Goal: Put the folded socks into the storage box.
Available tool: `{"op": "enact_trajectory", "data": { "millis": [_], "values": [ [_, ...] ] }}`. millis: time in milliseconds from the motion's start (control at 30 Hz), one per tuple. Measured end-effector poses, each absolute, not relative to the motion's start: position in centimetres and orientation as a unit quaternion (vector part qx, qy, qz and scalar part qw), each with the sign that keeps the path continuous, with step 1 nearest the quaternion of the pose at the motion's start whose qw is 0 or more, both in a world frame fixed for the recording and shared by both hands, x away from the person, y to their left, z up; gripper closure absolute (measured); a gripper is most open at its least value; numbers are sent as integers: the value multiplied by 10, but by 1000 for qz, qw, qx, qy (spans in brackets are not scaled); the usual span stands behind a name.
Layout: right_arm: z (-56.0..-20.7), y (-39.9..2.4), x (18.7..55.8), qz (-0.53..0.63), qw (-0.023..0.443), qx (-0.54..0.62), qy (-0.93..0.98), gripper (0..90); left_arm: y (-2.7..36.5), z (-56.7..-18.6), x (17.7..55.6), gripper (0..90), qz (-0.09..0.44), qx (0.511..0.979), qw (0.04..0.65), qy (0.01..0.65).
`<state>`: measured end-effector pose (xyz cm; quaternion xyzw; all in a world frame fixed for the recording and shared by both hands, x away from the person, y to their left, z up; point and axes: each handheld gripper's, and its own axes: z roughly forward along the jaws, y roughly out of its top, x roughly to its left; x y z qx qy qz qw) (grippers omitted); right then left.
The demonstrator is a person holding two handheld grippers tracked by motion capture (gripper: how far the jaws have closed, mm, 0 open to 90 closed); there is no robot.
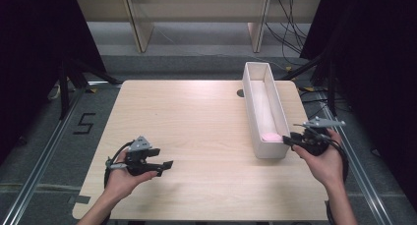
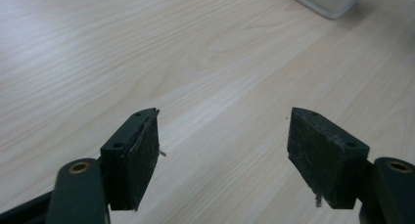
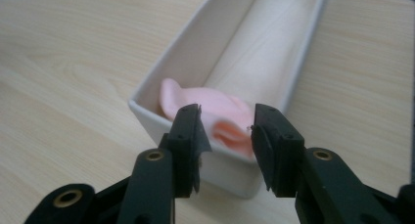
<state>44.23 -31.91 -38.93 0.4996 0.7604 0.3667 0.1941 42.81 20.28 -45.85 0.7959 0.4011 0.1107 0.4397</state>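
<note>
The right gripper (image 3: 226,136), jaws parted and empty, faces the pink object (image 3: 205,111) at twelve o'clock in the white tray (image 3: 171,62); the left gripper (image 2: 222,150) gapes, empty, over bare table (image 2: 147,48).

Lab: black curtains (image 1: 29,63), floor rails (image 1: 44,151), loose cables (image 1: 287,33).

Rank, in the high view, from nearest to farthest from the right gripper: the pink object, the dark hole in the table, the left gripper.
1. pink object, beside the right gripper, in the tray's near end.
2. dark hole, farther back, left of the tray.
3. left gripper, across the table.

right gripper (image 1: 291,139) open beside tray (image 1: 255,87), lower right | pink object (image 1: 271,136) inside tray | left gripper (image 1: 164,167) lower left
</note>
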Motion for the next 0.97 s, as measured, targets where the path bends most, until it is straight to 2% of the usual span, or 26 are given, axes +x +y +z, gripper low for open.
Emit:
{"op": "enact_trajectory", "data": {
  "millis": [167,200,400,633,667,767,833,967],
  "values": [
    [-412,-340,416,372,223,538,723,601,230,-476,424,274,122,778,436,436],
    [-418,-342,413,381,208,542,720,598,234,-480,423,273,125,773,438,441],
    [-448,-346,397,378,219,570,696,568,252,-495,415,270,139,751,446,467],
    [-472,-337,386,385,240,579,678,543,255,-512,405,268,146,740,454,473],
    [-476,-336,386,395,254,570,674,535,255,-514,404,267,151,739,455,474],
    [-482,-331,381,390,254,575,673,529,253,-515,402,264,165,738,456,470],
    [-487,-332,380,389,275,564,674,525,253,-515,400,262,174,731,466,467],
    [-489,-330,377,398,273,568,666,517,253,-514,397,255,192,721,475,466]
  ]
}}
